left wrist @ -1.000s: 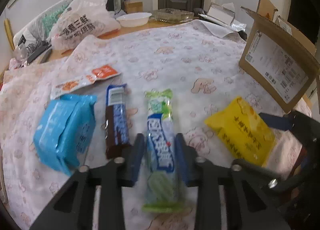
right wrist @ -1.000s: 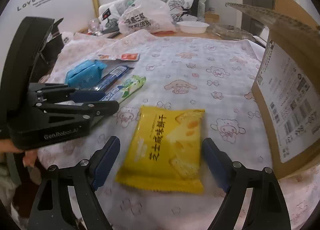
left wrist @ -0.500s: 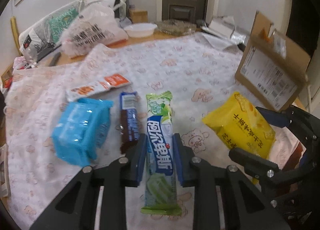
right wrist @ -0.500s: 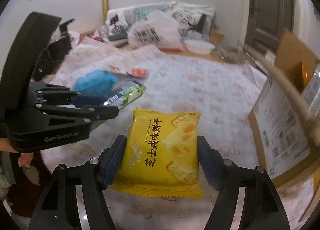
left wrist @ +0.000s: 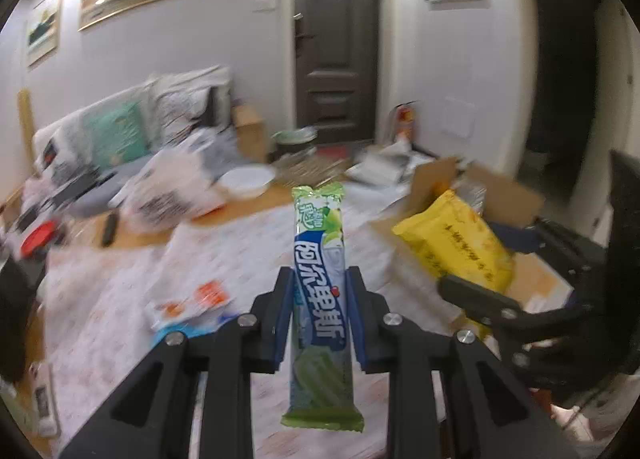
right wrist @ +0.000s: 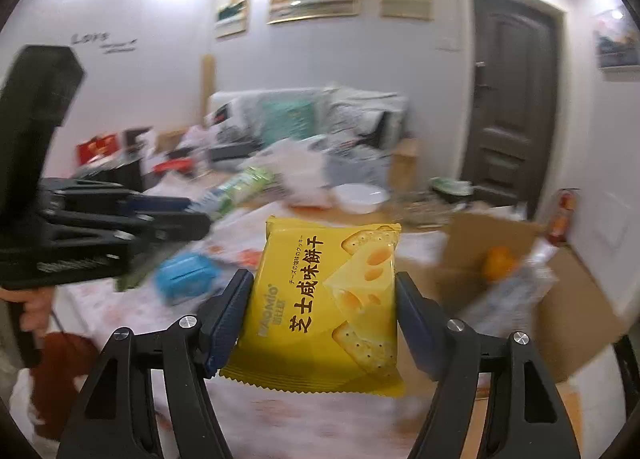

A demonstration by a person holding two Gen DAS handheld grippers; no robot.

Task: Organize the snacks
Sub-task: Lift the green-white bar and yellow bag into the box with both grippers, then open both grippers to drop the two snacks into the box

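- My left gripper [left wrist: 320,313] is clamping the long green candy stick [left wrist: 320,291] at mid-length; both ends are sticking out, clear of the table.
- My right gripper [right wrist: 324,319] is squeezing the yellow cracker packet [right wrist: 328,311] by its side edges, held in the air.
- The cardboard box [right wrist: 560,299] is sitting open just right of the packet, flaps up.
- The blue packet [right wrist: 186,277] is lying on the patterned tablecloth [left wrist: 120,299].

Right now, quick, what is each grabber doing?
Left gripper: closed on the long green candy pack, held up off the table.
Right gripper: closed on the yellow cracker pack, held up too.
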